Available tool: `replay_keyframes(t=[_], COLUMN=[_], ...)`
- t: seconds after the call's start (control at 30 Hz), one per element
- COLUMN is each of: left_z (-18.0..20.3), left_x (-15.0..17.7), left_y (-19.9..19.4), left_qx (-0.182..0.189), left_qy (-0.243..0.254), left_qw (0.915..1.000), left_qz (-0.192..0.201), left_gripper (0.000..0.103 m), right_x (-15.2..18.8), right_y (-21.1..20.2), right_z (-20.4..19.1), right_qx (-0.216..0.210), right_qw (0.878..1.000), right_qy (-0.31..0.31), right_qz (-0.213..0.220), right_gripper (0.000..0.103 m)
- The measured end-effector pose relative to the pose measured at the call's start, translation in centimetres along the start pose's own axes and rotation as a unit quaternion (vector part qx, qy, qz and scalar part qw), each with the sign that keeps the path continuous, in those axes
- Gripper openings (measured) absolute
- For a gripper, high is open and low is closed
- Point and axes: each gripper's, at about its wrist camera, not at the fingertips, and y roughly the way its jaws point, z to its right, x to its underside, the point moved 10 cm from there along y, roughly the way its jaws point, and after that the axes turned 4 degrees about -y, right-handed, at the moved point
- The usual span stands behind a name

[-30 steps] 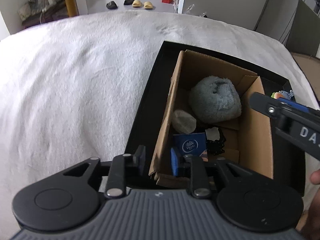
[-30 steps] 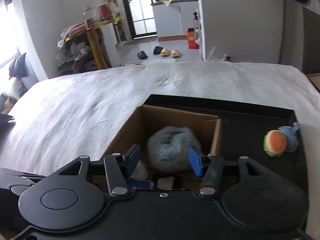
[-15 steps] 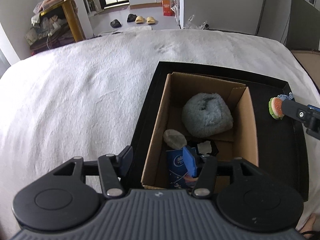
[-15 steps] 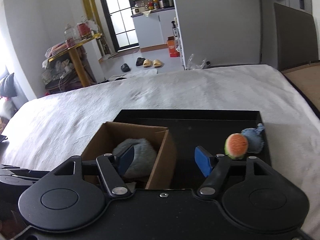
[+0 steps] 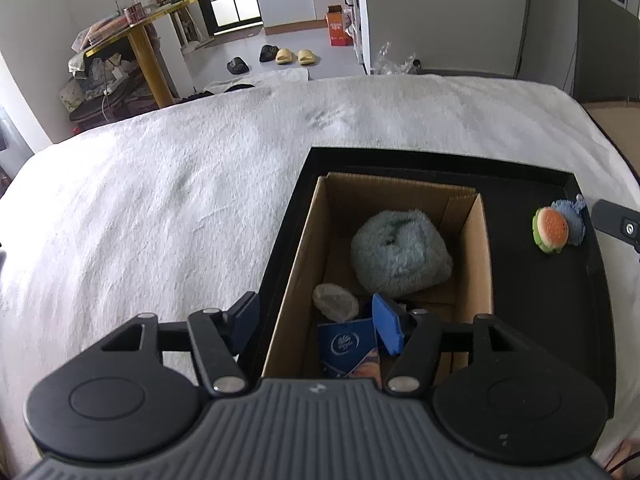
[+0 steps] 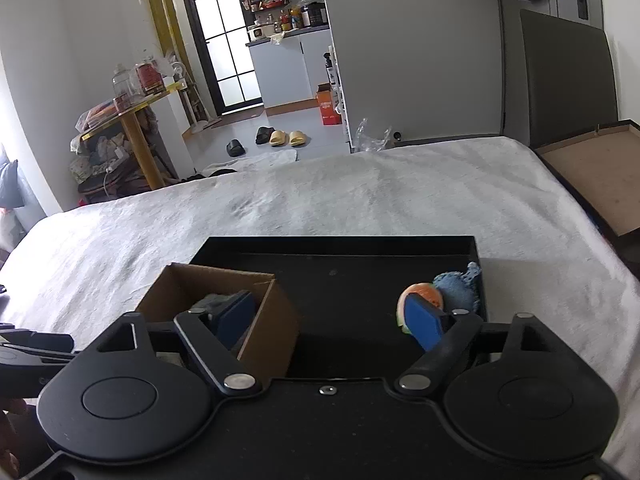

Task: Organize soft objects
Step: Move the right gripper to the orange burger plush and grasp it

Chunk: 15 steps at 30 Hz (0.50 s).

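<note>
Right tool [image 6: 332, 320] shifted from cardboard box [image 6: 272, 320] toward burger toy [image 6: 420, 294]; both tools spread, empty-handed.

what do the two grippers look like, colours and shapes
Both match: the left gripper and right gripper have black linkage arms with silver pivot pins, two round black discs and blue pads on the fingertips. The left's body is ribbed grey.

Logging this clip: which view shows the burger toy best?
The left wrist view: the burger toy lies whole and unblocked on the tray. In the right wrist view the right hand-held gripper has a finger covering part of it.
</note>
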Motion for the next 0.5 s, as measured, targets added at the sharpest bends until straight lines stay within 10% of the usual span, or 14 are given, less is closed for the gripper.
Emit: replay_keyframes(t=[0.5], left_z=[2.5], left_x=[-1.1], left_y=[1.5], left_qx=[-0.033], left_qy=[0.032], left_qw=[0.9990], left_qz=[0.000], left_gripper=[0.068], right_x=[1.0], right_y=[1.9], right_z=[5.2], right_qx=[0.015], right_qw=[1.000], right_qy=[0.013], right_qz=[0.015], right_gripper=[0.087])
